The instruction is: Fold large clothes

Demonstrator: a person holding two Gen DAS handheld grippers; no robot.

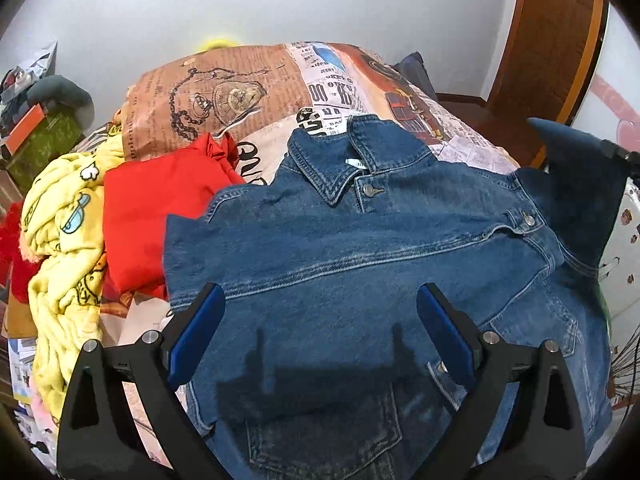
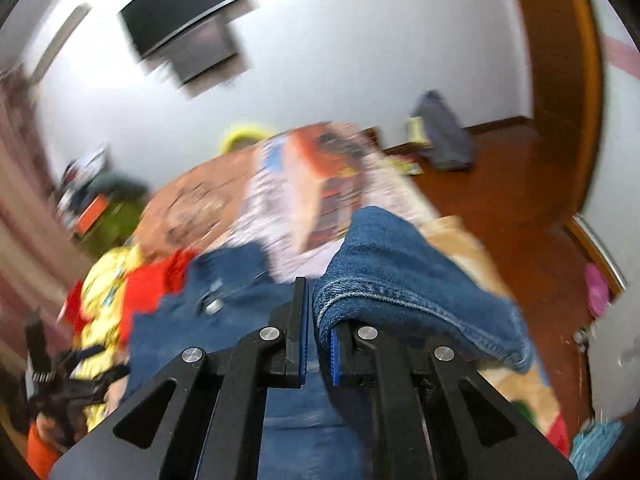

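The jacket [image 1: 360,248] lies flat on the bed [image 1: 224,92], red cloth [image 1: 160,216] beside it. Left gripper [image 1: 320,320] hovers, fingers wide. Right gripper [image 2: 318,332] pinches a lifted sleeve [image 2: 400,280].

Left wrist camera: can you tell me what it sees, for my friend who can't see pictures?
A blue denim jacket lies spread, collar away from the camera, on a bed with a newspaper-print cover. The open left gripper hovers over it. A red garment and a yellow cartoon blanket are piled to the left, and one sleeve is lifted at the right.
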